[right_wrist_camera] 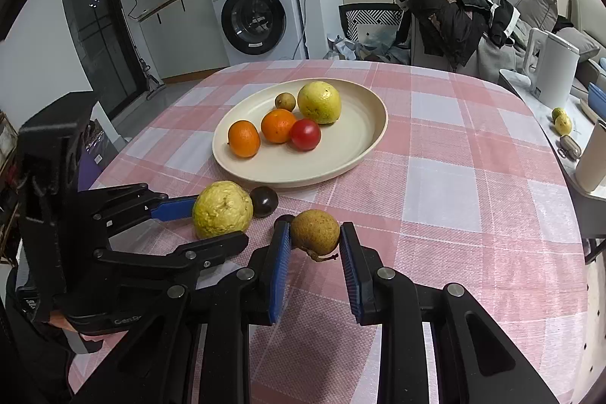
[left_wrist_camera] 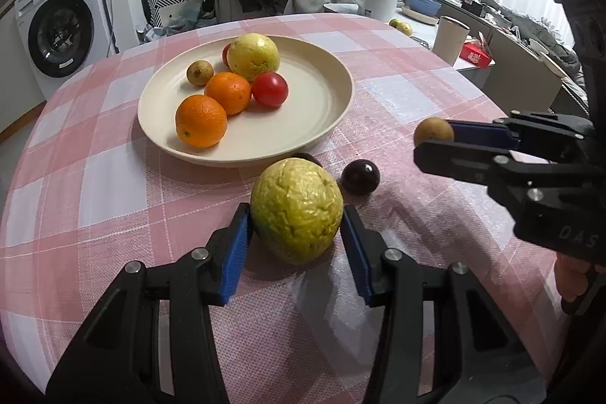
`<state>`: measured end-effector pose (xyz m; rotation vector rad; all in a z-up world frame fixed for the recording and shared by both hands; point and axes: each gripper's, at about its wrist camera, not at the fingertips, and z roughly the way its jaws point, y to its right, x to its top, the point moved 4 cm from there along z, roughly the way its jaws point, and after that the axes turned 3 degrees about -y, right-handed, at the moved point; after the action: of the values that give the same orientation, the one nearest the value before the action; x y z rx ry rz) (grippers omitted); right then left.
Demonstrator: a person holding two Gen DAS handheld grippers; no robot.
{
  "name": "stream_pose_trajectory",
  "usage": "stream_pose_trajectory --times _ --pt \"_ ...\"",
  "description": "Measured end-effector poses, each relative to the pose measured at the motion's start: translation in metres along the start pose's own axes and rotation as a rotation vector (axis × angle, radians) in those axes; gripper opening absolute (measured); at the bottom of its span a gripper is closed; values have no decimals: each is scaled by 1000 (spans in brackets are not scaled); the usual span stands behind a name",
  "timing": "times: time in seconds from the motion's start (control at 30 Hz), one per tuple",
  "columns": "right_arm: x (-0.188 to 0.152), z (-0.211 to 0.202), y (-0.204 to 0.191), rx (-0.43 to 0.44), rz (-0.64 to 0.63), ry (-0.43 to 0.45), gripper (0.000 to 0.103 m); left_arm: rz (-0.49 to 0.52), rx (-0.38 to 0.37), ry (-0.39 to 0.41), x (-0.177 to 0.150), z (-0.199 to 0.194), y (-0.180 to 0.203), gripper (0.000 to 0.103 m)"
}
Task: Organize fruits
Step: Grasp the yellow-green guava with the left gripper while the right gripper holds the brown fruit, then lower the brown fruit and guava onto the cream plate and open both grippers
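Closest to each lens were the grippers themselves. Beneath both spread the round table under a pink-and-white checked cloth [right_wrist_camera: 435,184], and ahead of both grippers sat the wide cream plate [left_wrist_camera: 322,108]. On it lay a bumpy yellow-green fruit [left_wrist_camera: 253,55], two oranges [left_wrist_camera: 201,125], a round red fruit [left_wrist_camera: 269,89] and a small brown one [left_wrist_camera: 199,73], clustered toward the plate's left side as seen from the left gripper.

Black-armed with blue pads, the left gripper [left_wrist_camera: 296,214] had its fingers closed against both sides of a large wrinkled yellow-green fruit [left_wrist_camera: 297,209], which sat on the cloth just short of the plate's near rim. In the right wrist view the same fruit [right_wrist_camera: 222,209] showed between that gripper's two fingers, to the left of the right gripper.

Next in size, the right gripper [right_wrist_camera: 315,235] was clamped on a small round brown fruit with a short stem [right_wrist_camera: 315,231], its blue pads pressing either flank; whether the fruit was touching the cloth could not be told. From the left wrist camera it [left_wrist_camera: 433,130] appeared at the fingertips, well to the right of the left gripper.

Smallest, a dark purple round fruit [left_wrist_camera: 360,176] rested on the cloth between the two grippers, just beside the large wrinkled fruit.
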<state>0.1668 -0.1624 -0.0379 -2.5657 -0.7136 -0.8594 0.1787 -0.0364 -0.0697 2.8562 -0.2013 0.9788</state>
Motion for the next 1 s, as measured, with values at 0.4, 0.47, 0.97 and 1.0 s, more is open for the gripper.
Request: stream_pose_trajectory --times 0.4,0.47,0.97,1.0 --pt "3 -1 -2 32 19 43 27 -58 8 80 7 -29 -27 44" --pt "6 -3 -3 36 21 54 27 -59 19 82 8 -31 -31 44" --pt "44 25 -17 39 19 84 27 -48 38 71 32 -13 -38 44" --pt "46 28 -17 38 20 78 27 -46 37 70 34 -11 -37 44"
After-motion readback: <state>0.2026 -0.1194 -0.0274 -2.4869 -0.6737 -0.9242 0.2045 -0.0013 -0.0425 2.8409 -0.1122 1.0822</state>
